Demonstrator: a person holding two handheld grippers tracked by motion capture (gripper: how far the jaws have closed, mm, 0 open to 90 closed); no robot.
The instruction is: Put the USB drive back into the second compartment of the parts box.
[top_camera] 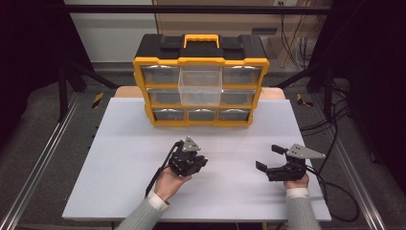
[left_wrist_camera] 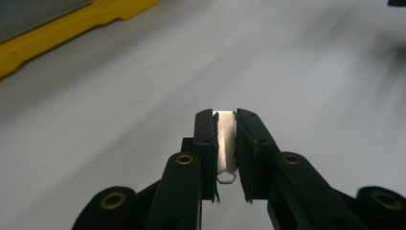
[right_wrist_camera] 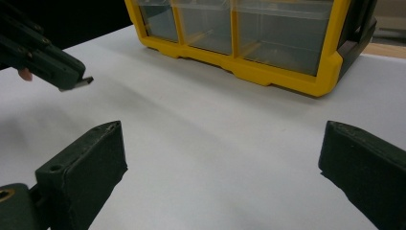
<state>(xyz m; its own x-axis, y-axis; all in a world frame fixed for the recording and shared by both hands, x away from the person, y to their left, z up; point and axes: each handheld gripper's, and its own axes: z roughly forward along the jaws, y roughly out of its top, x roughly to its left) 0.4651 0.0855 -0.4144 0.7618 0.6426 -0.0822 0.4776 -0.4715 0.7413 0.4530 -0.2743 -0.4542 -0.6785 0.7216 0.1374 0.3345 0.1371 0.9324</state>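
My left gripper [top_camera: 200,162] hovers over the white board at centre front. It is shut on a thin shiny metal strip [left_wrist_camera: 225,136] with a small hexagonal hole near its lower end. In the right gripper view the strip's tip [right_wrist_camera: 81,84] pokes out of the left gripper [right_wrist_camera: 67,76] at upper left. To the right, my right gripper [top_camera: 268,157] stands open and low over the board, with nothing between its wide-apart pads [right_wrist_camera: 91,158]. Both are held in a person's hands.
A yellow and black drawer organiser [top_camera: 201,61] stands at the back centre of the white board [top_camera: 119,163]. Its clear top-middle drawer [top_camera: 200,85] is pulled out. The yellow base [right_wrist_camera: 287,74] lies ahead of the right gripper. Cables trail off at right [top_camera: 335,187].
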